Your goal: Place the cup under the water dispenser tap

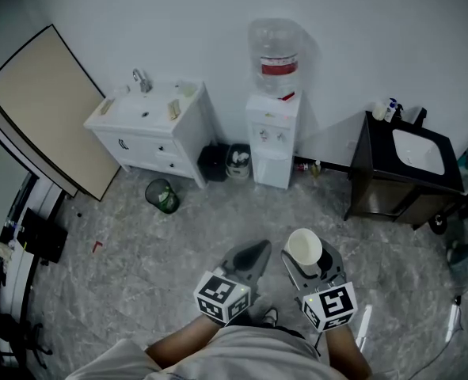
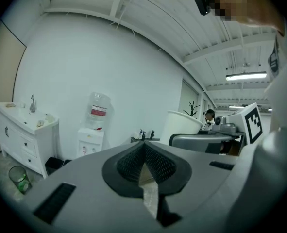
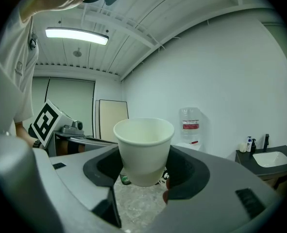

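Risk lies in the carry: my right gripper point(image 3: 143, 174) clasps the paper cup point(image 3: 144, 144) upright, well apart from the water dispenser point(image 1: 272, 141) across the floor, my left gripper point(image 2: 144, 149) clenched empty, and squeezing harder or tilting could crush or drop it.

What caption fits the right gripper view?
Right gripper holds a white cup upright, with the dispenser ahead.
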A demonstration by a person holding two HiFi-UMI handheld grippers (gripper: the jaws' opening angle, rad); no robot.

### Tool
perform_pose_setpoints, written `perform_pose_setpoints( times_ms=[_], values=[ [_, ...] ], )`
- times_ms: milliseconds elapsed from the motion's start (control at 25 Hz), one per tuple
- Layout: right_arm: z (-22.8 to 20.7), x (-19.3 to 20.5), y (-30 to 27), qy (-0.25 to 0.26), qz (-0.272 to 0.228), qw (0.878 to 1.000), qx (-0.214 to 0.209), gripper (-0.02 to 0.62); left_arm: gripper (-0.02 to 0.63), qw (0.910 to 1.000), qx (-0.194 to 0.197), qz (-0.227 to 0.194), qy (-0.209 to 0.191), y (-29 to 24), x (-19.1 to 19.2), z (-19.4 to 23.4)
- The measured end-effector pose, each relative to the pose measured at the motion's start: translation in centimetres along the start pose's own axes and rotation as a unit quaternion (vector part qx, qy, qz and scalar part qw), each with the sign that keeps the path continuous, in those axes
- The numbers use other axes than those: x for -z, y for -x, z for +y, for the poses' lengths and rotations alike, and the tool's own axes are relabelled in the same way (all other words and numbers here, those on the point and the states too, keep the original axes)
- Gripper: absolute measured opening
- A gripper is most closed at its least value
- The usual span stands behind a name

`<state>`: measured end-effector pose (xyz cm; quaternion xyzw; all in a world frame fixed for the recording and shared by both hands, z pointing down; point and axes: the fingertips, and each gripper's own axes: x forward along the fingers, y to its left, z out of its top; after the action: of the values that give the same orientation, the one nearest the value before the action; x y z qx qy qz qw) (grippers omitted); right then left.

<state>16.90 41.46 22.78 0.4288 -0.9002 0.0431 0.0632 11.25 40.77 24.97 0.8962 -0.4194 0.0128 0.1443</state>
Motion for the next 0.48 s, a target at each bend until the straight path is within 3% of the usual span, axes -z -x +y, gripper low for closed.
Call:
perform_pose_setpoints(
  times_ms=[240, 480],
  values=[
    [-1.0, -0.2, -2.7, -0.002, -0.003, 1.000, -0.024, 0.276, 0.005, 0.9999, -0.016, 0.001, 0.001, -1.3, -0.4, 2.1],
    [-3.3, 0.5, -8.3, -0.019, 0.009, 0.999, -0.026, 0.277, 0.005, 0.9997, -0.022, 0.006, 0.011, -4.3, -0.4, 6.9]
  ],
)
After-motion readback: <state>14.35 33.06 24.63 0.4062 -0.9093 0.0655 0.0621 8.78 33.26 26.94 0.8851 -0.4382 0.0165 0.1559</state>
